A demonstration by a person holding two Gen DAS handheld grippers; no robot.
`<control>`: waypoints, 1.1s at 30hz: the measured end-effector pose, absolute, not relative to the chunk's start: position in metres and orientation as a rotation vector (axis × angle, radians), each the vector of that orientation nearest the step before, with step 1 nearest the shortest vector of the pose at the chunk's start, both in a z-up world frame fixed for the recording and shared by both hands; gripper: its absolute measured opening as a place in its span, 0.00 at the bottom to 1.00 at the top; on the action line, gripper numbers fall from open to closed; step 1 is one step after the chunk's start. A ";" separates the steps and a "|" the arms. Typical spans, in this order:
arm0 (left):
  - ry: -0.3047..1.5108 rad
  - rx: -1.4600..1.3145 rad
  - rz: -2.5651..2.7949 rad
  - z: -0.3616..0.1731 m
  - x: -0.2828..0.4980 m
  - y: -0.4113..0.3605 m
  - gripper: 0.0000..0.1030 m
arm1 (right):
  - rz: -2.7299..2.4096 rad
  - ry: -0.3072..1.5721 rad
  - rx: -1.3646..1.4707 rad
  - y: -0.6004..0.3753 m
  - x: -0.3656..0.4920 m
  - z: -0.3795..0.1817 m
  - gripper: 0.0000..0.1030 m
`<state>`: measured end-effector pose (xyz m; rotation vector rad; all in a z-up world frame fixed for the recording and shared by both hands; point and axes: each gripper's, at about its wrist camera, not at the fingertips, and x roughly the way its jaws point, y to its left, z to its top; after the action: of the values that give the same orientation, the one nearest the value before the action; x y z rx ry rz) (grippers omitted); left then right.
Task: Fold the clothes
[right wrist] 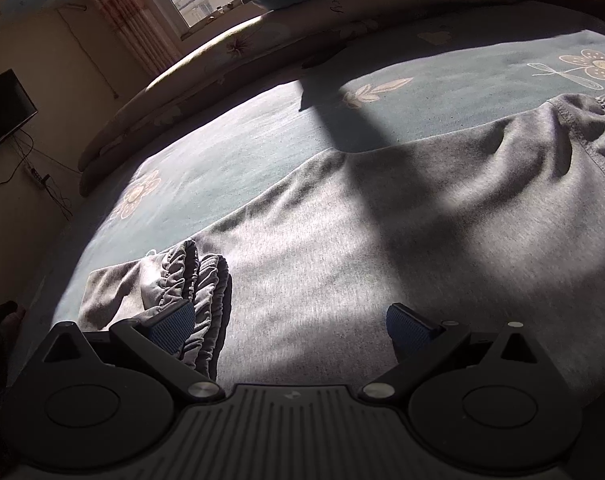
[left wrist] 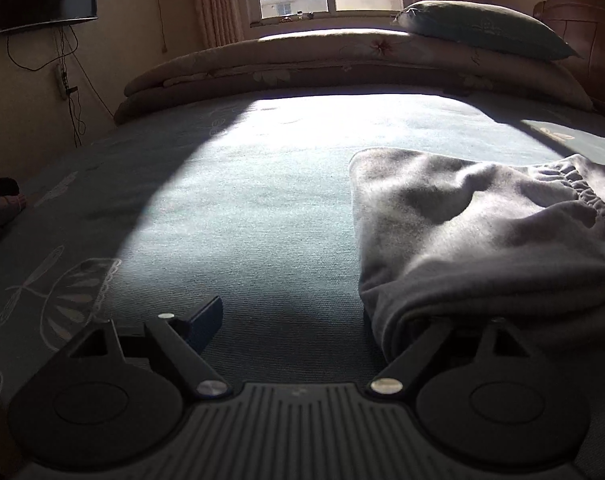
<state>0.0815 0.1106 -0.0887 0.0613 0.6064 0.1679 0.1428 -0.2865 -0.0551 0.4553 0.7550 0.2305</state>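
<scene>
Clearly the left gripper point(left wrist: 302, 320) stands wide apart, its right finger tucked under the folded edge of the grey sweatpants point(left wrist: 482, 232) — pulling away could drag that fold open. The right gripper point(right wrist: 290, 328) is also spread, hovering over the fabric with 1 blue pad point(right wrist: 170, 326) beside the 2 elastic cuffs point(right wrist: 198, 280); closing there may bunch them. Farther off, the pants lie across the teal bedsheet point(left wrist: 242, 184) — wrinkles near the waistband point(right wrist: 594, 120) could set crooked.
</scene>
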 end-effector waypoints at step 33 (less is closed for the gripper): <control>0.490 0.240 -0.088 -0.009 0.072 0.048 0.87 | 0.568 0.621 0.714 -0.291 0.137 -0.051 1.00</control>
<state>0.0722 0.0478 -0.0093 0.2401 0.4902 -0.0876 0.1368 -0.2907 -0.0510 0.7137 0.6210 0.5681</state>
